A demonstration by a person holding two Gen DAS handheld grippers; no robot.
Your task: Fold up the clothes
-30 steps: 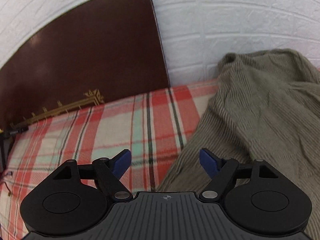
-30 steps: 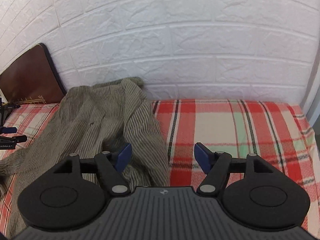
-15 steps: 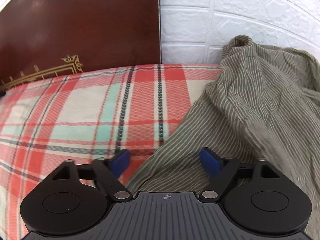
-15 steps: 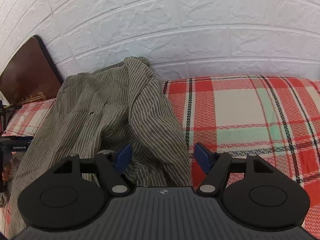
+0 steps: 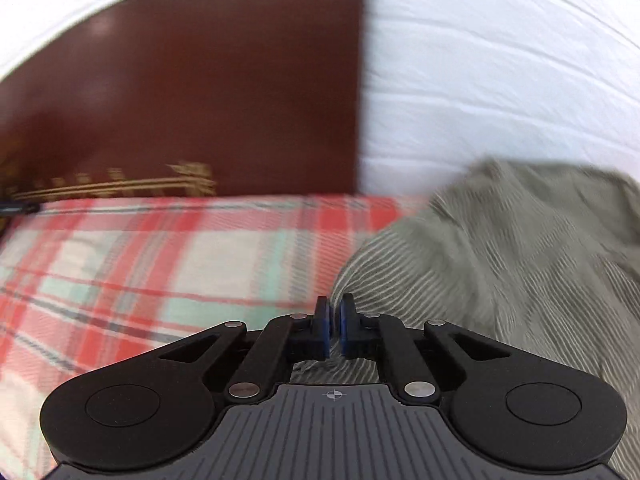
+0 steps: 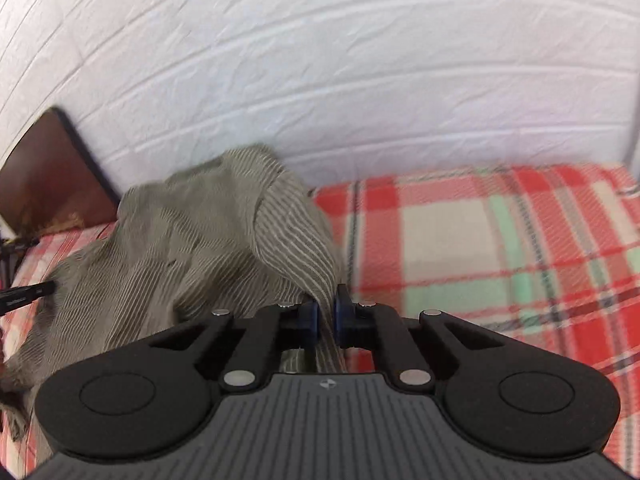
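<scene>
An olive-green striped garment (image 5: pixel 500 264) lies crumpled on a red, white and mint plaid bedcover (image 5: pixel 160 264). My left gripper (image 5: pixel 334 322) is shut on the garment's left edge, with cloth pinched between the blue pads. In the right wrist view the same garment (image 6: pixel 208 248) is heaped to the left, and my right gripper (image 6: pixel 327 316) is shut on its right edge, a fold of cloth rising up from the jaws. Both views are blurred by motion.
A dark brown headboard (image 5: pixel 192 92) with gold trim stands at the bed's left end; it also shows in the right wrist view (image 6: pixel 44 176). A white brick-pattern wall (image 6: pixel 360 80) runs behind the bed. The plaid cover (image 6: pixel 500 248) stretches to the right.
Both grippers were open over the garment's edges; now both have shut on the cloth. The cameras have tipped up and the cloth edges have risen with the jaws.
</scene>
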